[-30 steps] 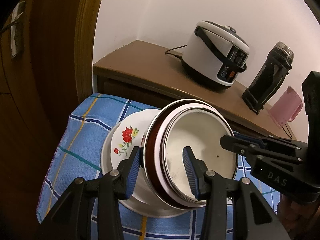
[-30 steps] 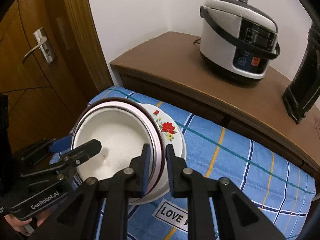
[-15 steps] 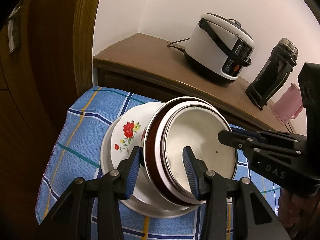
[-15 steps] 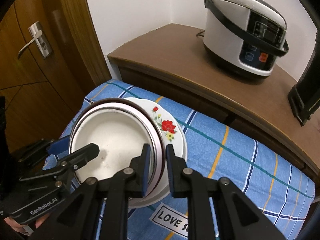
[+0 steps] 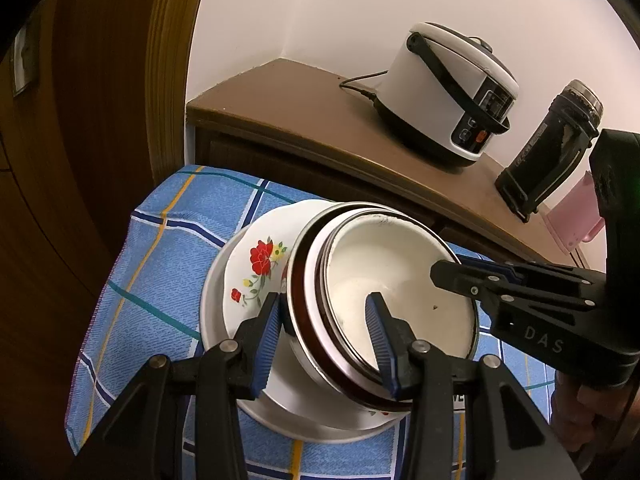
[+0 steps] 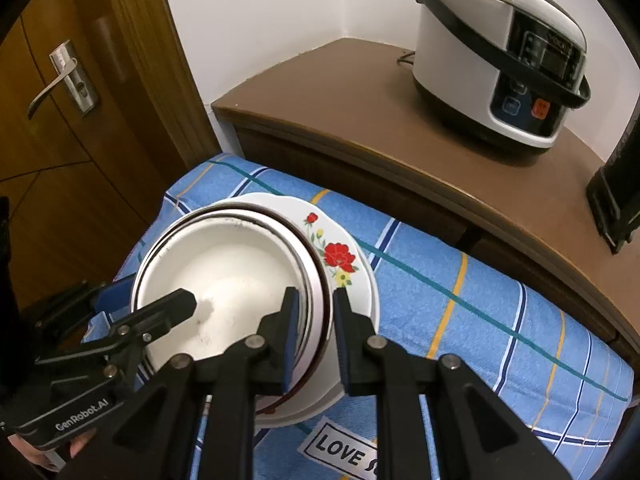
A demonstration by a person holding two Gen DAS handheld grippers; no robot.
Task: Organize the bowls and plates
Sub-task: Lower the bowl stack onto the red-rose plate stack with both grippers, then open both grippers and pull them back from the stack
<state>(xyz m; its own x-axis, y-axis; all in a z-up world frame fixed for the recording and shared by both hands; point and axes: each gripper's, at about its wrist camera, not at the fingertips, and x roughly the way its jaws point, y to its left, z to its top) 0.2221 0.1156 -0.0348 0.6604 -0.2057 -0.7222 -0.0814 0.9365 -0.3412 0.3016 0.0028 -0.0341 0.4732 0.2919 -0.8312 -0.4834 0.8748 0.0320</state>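
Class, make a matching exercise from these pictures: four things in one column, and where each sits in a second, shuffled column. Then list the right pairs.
Things
1. white electric rice cooker
2. white plate with red flowers
3. nested white enamel bowls with dark rims
4. blue checked cloth

Places
A. gripped at both rims by the hand-held grippers
B. on the brown wooden cabinet
C. spread beneath the plate
D. under the bowls

Pairs: 1-B, 2-D, 3-A, 4-C
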